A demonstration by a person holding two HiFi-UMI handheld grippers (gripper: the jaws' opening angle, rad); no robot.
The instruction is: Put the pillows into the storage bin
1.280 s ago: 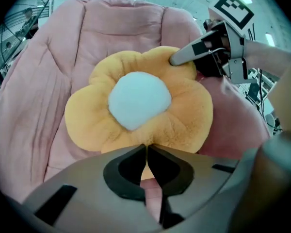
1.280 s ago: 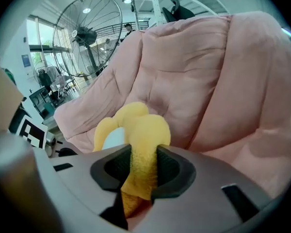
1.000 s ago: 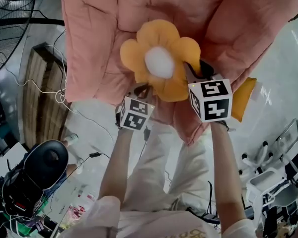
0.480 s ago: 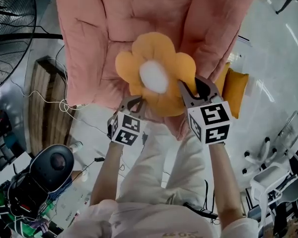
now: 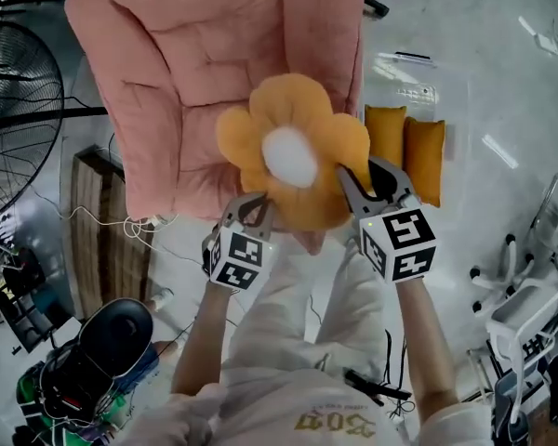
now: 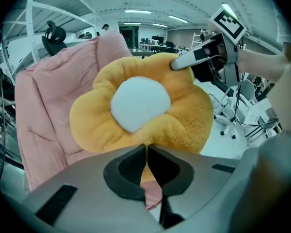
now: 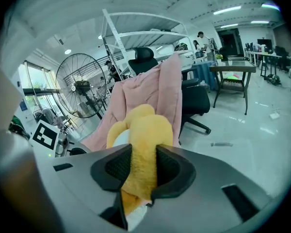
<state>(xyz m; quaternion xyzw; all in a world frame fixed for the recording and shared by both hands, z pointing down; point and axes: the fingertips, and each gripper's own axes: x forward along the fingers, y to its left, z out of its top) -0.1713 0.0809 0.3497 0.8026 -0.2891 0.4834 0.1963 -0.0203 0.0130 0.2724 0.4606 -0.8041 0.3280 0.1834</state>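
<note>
The flower-shaped pillow (image 5: 293, 151) – orange petals round a white centre – hangs in the air between the two grippers, in front of the pink quilted cushion (image 5: 195, 82), which rises behind it and spreads to its left; the left gripper (image 5: 256, 201) has the pillow's lower left petal, its jaws pressed almost together on a thin pinch of the plush edge; the right gripper (image 5: 365, 177) has the lower right petal, its jaws a little way apart and pinching a thick fold of orange plush that fills the gap between them. To the right of the flower pillow, down on the pale floor, stands the clear storage bin (image 5: 418, 86) – two plain orange pillows (image 5: 424, 161) lie side by side in it; the flower pillow is outside the bin, beside it in the head view. Far to the left of the flower pillow stands a large fan (image 5: 19, 110); behind the cushion, in the right gripper view, is a black office chair (image 7: 196, 98).
</note>
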